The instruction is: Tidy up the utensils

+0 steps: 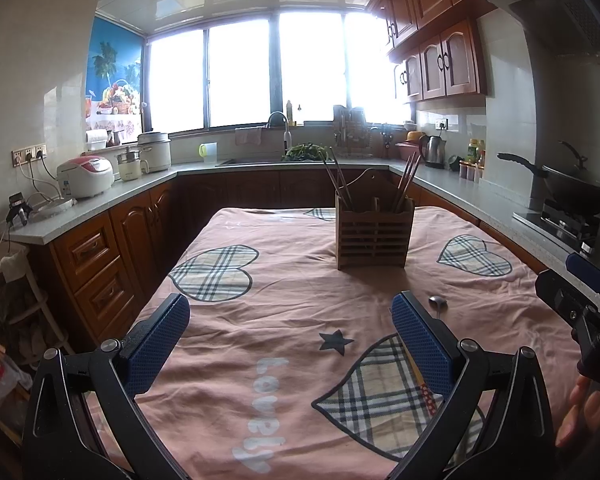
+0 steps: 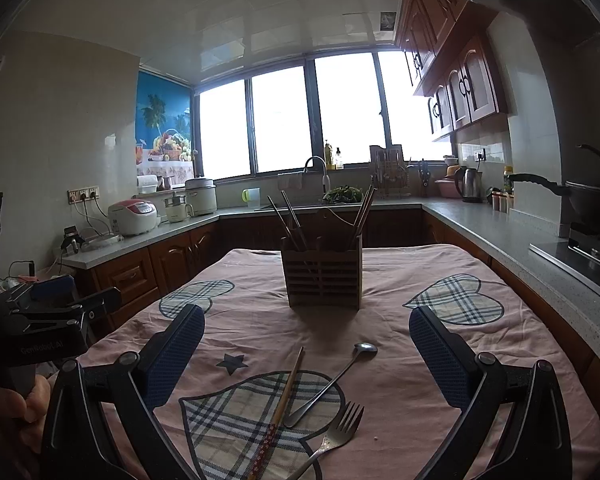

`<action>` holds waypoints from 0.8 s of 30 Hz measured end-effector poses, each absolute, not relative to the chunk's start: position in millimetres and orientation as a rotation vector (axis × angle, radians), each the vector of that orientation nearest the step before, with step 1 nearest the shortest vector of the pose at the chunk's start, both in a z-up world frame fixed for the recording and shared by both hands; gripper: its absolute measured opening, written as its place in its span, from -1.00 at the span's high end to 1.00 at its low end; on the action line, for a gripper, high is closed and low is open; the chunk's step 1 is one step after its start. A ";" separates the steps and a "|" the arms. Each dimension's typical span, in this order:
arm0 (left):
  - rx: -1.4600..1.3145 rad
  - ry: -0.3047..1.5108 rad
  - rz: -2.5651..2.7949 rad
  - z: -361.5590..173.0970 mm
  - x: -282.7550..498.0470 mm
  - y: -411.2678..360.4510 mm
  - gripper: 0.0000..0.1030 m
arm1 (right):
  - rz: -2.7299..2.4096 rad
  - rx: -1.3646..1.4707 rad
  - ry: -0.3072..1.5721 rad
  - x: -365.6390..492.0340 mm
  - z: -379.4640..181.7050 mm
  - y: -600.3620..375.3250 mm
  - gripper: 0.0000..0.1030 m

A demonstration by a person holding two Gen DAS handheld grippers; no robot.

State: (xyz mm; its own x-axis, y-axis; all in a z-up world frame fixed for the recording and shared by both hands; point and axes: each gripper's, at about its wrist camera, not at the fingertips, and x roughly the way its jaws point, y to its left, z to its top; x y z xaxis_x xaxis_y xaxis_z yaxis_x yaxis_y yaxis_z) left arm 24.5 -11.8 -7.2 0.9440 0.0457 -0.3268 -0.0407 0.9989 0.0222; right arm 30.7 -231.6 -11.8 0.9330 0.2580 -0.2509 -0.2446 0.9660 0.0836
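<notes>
A slatted wooden utensil holder [image 1: 374,236] [image 2: 323,276] stands mid-table with several chopsticks [image 2: 290,218] leaning in it. Nearer me on the pink cloth lie a metal spoon [image 2: 334,382], a fork [image 2: 334,436] and a wooden chopstick [image 2: 282,406] with a patterned end. In the left wrist view only the spoon's bowl [image 1: 438,301] and part of the chopstick [image 1: 418,380] show beside the right finger. My left gripper [image 1: 290,340] is open over bare cloth. My right gripper [image 2: 306,354] is open above the loose utensils, touching none.
The table [image 1: 228,240] has a pink cloth with plaid hearts. A counter runs around it with rice cookers [image 1: 86,176], a sink [image 1: 278,124], a kettle [image 1: 434,152] and a wok [image 1: 572,188] on the stove. A hand [image 1: 584,408] holds the other gripper at right.
</notes>
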 end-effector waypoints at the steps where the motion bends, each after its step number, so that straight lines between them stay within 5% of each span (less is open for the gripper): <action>1: 0.016 0.334 0.043 -7.3 25.1 -11.8 -1.00 | 0.258 0.051 0.264 30.9 -11.8 -231.3 -1.00; 24: 0.019 0.351 0.022 -9.1 40.7 -10.1 -1.00 | 0.254 0.059 0.283 36.0 -13.5 -227.8 -1.00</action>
